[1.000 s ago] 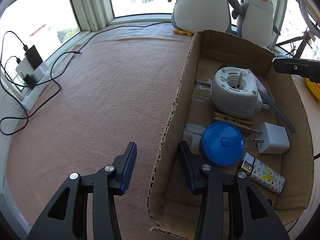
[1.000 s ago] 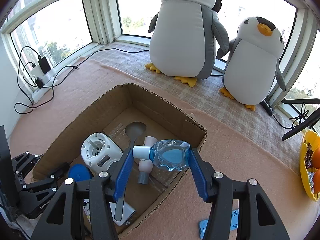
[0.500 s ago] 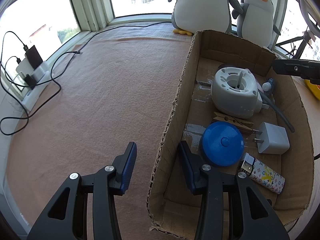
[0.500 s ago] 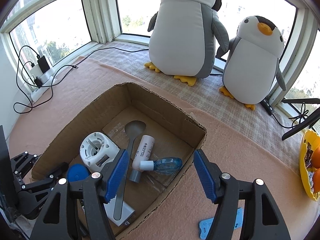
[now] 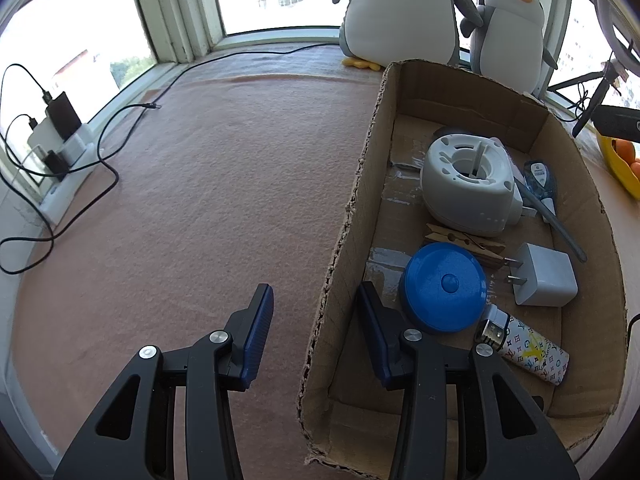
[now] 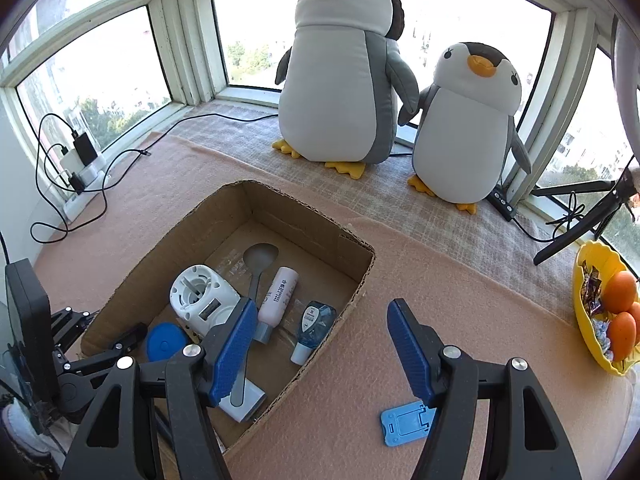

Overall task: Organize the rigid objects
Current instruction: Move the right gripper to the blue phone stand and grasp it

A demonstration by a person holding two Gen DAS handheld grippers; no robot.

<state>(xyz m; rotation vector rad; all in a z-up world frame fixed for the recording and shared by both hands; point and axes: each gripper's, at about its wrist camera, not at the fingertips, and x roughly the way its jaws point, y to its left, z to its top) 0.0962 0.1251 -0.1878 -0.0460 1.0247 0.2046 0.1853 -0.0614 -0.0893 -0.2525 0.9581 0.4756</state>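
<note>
Right wrist view: my right tool stands wide and empty above the cardboard box, where the blue bottle lies. My left tool clamps the box's side wall.
</note>
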